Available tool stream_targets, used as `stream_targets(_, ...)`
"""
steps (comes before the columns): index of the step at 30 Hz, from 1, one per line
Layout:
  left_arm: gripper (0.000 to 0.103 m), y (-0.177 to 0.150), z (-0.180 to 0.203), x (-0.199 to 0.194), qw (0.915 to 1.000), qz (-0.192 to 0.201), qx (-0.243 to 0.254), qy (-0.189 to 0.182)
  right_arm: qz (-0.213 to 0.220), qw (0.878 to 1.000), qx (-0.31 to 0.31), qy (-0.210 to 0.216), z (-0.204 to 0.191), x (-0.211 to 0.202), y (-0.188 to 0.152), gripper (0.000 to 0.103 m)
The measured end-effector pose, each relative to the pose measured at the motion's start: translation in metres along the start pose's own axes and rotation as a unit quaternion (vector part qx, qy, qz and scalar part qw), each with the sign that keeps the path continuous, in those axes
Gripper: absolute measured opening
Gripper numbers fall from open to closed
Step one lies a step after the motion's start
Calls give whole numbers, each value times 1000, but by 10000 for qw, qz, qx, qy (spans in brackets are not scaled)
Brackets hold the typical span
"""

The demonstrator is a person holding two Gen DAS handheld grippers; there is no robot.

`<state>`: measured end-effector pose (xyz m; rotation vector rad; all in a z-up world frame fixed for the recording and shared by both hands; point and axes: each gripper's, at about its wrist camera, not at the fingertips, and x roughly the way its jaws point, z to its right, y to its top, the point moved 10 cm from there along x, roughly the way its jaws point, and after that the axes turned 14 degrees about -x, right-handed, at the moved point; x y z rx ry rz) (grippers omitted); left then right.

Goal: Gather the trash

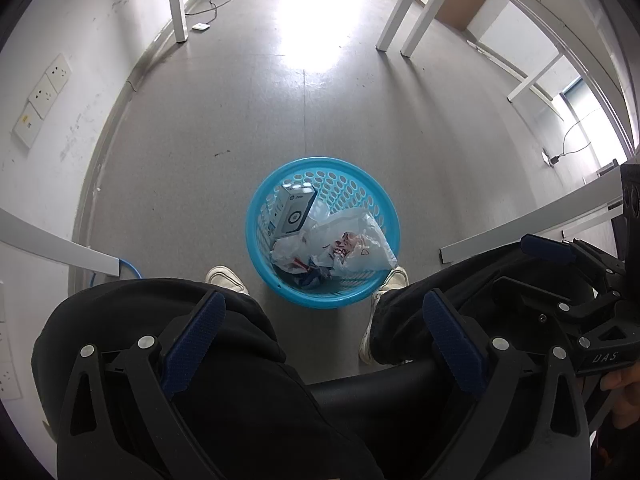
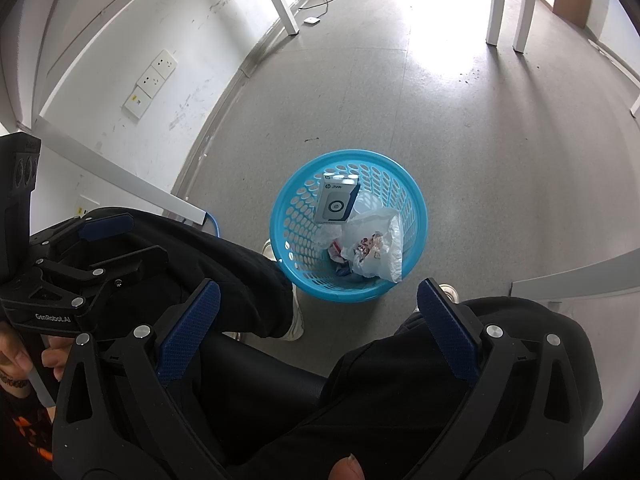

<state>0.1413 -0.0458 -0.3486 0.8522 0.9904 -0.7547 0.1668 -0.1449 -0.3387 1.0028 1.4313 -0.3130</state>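
Observation:
A round blue plastic basket (image 1: 264, 200) (image 2: 416, 200) stands on the grey floor between the person's feet. In it lie a white and blue box (image 1: 293, 213) (image 2: 338, 202), a crumpled clear plastic bag (image 1: 356, 246) (image 2: 376, 248) and small scraps. My left gripper (image 1: 324, 312) is open and empty, held above the person's knees short of the basket. My right gripper (image 2: 318, 300) is open and empty, also above the knees. The right gripper also shows at the right edge of the left wrist view (image 1: 560, 264), and the left gripper at the left edge of the right wrist view (image 2: 100, 236).
The person's black-trousered legs (image 1: 200, 360) and white shoes (image 1: 224, 278) flank the basket. White table legs (image 1: 176, 0) stand at the far end, white desk edges (image 1: 540, 220) at both sides. Wall sockets (image 1: 44, 96) and a blue cable (image 1: 130, 268) are on the left.

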Motion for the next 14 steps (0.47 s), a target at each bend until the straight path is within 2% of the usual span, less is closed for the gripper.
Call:
stream_targets(8,97,2,-2,0,10000,0,-32,-40,-10,10000,-4,-1,0,0,0,94)
stream_targets(14,97,4,-5,1,10000,11,22,87,-12,10000,-3,0,0,0,0,94)
